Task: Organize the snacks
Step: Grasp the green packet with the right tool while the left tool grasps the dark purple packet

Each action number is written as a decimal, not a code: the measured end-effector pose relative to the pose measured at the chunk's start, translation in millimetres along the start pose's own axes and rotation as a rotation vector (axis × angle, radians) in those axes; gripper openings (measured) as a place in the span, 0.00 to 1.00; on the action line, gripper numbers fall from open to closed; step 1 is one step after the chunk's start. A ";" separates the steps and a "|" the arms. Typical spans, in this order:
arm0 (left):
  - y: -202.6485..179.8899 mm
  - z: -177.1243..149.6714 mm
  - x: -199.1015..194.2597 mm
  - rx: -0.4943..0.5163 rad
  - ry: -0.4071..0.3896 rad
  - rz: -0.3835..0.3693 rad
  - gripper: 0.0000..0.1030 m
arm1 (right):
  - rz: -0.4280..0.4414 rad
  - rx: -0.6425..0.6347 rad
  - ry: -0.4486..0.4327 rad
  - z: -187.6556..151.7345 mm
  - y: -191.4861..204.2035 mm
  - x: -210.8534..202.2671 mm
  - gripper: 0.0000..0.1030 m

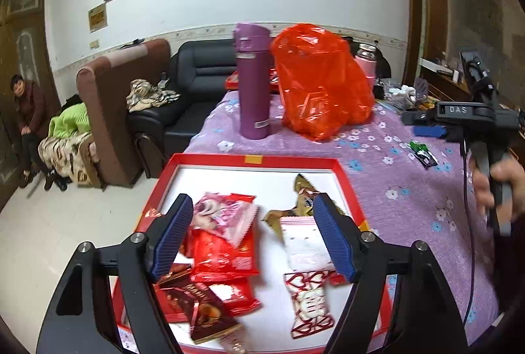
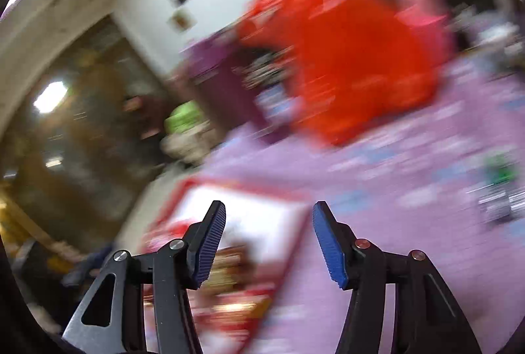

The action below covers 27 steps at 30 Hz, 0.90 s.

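Purple flowered tablecloth (image 1: pixel 377 137) under everything. Landmark: red-rimmed tray (image 1: pixel 352 186) with a white floor, at the near edge of the cloth. Behind the tray: orange plastic bag (image 1: pixel 321 81), with a purple flask (image 1: pixel 252 81) upright just beside it on the left. Inside the tray: loose snacks, red packets (image 1: pixel 223 258) stacked to the left, a pink-and-white packet (image 1: pixel 305 242) and a heart-printed sweet (image 1: pixel 308 301) to the right, a gold-wrapped piece (image 1: pixel 303 189) toward the far rim. Right of the tray, well apart on the cloth: one small green-and-dark wrapper (image 1: pixel 423 153), not yet sorted.

Left gripper (image 1: pixel 252 239) above the tray, spread wide, nothing gripped. Right gripper (image 2: pixel 269 242) off the tray's right side, also released and empty; right-wrist view smeared.

Likely risks: swinging too quickly toward the stray wrapper and knocking the upright flask or snagging the bag; clipping the tray's rim and scattering sorted packets.
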<state>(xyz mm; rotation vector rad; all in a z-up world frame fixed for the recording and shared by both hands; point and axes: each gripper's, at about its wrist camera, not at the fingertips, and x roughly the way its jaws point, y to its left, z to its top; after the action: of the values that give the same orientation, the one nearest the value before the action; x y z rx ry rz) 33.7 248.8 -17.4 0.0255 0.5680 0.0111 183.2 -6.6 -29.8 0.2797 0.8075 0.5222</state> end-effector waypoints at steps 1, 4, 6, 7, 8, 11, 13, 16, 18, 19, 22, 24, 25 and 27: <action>-5.4 0.6 2.0 0.008 0.007 -0.009 0.74 | -0.066 0.029 -0.022 5.6 -25.4 -8.7 0.57; -21.3 4.6 9.1 0.022 0.026 -0.038 0.74 | -0.163 0.109 -0.003 16.4 -85.7 -15.8 0.57; -34.3 8.0 13.7 0.035 0.043 -0.052 0.74 | -0.171 0.199 0.001 23.0 -128.8 -16.6 0.57; -40.7 8.9 15.4 0.043 0.049 -0.062 0.74 | -0.164 0.233 0.016 25.4 -143.9 -15.4 0.57; -48.5 9.5 16.3 0.053 0.050 -0.079 0.74 | -0.159 0.268 0.031 29.2 -158.6 -11.5 0.57; -64.3 9.0 16.2 0.076 0.055 -0.103 0.74 | -0.194 0.280 0.088 39.6 -180.7 3.1 0.55; -73.2 7.8 16.1 0.094 0.062 -0.116 0.74 | -0.227 0.288 0.115 42.8 -189.2 14.3 0.54; -80.0 6.5 16.4 0.106 0.079 -0.125 0.74 | -0.292 0.240 0.131 40.9 -184.6 25.0 0.52; -83.2 5.9 14.8 0.102 0.084 -0.139 0.74 | -0.371 0.170 0.133 37.6 -174.9 31.8 0.48; -84.6 5.8 13.6 0.099 0.085 -0.146 0.74 | -0.413 0.126 0.142 33.8 -167.5 36.3 0.41; -88.4 4.0 5.7 0.096 0.083 -0.174 0.74 | -0.469 0.064 0.167 17.0 -150.3 32.3 0.31; -92.6 2.1 2.1 0.107 0.078 -0.184 0.74 | -0.468 0.006 0.193 0.1 -135.9 20.9 0.24; -94.6 1.3 1.0 0.115 0.079 -0.187 0.74 | -0.460 -0.022 0.208 -12.5 -127.0 14.6 0.24; -98.2 -0.5 -1.1 0.128 0.083 -0.197 0.74 | -0.393 -0.066 0.246 -33.7 -111.4 1.2 0.23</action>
<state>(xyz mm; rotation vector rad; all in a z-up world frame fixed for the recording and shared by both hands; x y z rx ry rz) 32.8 150.6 -19.8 0.0937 0.6513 -0.2166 196.1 -98.0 -100.7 -0.0089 1.0527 0.2133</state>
